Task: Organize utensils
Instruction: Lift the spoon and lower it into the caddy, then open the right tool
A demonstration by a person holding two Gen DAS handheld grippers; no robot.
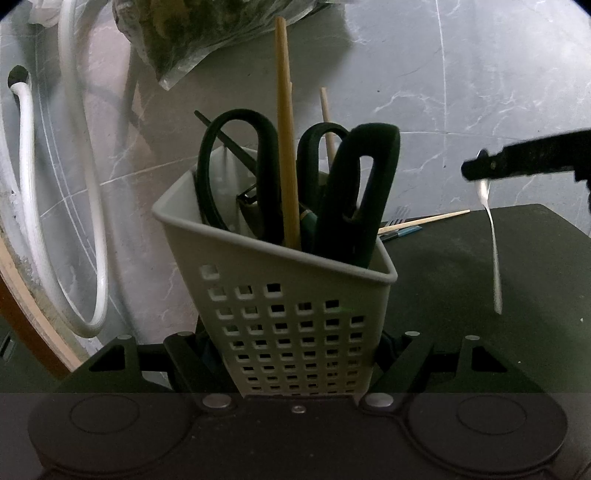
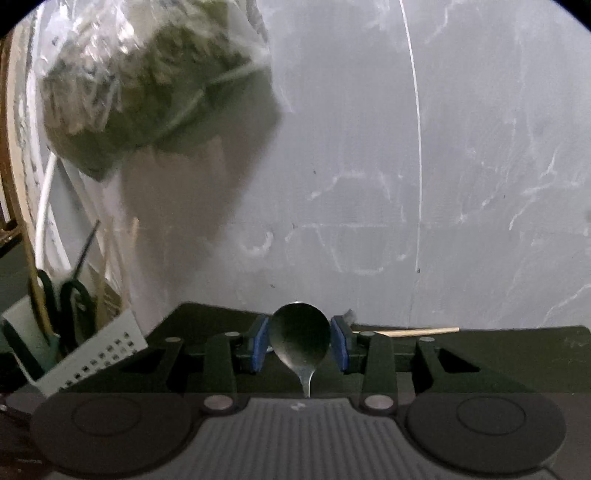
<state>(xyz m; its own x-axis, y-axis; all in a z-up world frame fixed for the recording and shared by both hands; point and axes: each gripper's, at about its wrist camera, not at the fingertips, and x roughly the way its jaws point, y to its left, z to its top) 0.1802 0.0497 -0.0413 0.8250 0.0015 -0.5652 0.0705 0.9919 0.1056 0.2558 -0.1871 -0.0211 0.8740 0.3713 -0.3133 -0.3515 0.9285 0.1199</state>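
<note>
A white perforated utensil holder (image 1: 295,295) stands tilted between the fingers of my left gripper (image 1: 295,343), which is shut on its lower part. It holds dark-handled scissors (image 1: 354,192), wooden chopsticks (image 1: 286,129) and other dark utensils. At the right edge of the left wrist view, my right gripper (image 1: 480,170) holds a metal spoon (image 1: 493,236) by the bowl, with the handle hanging down over the dark table (image 1: 461,277). The right wrist view shows the spoon bowl (image 2: 299,332) pinched between the blue pads (image 2: 263,343) of my right gripper (image 2: 300,343). The holder (image 2: 92,354) is at lower left there.
A loose chopstick (image 1: 424,220) lies on the table behind the holder, beside a fork and a blue-handled utensil (image 1: 406,230). A plastic bag of greens (image 1: 192,33) hangs above by the grey marble wall. A white hose (image 1: 92,221) loops at the left.
</note>
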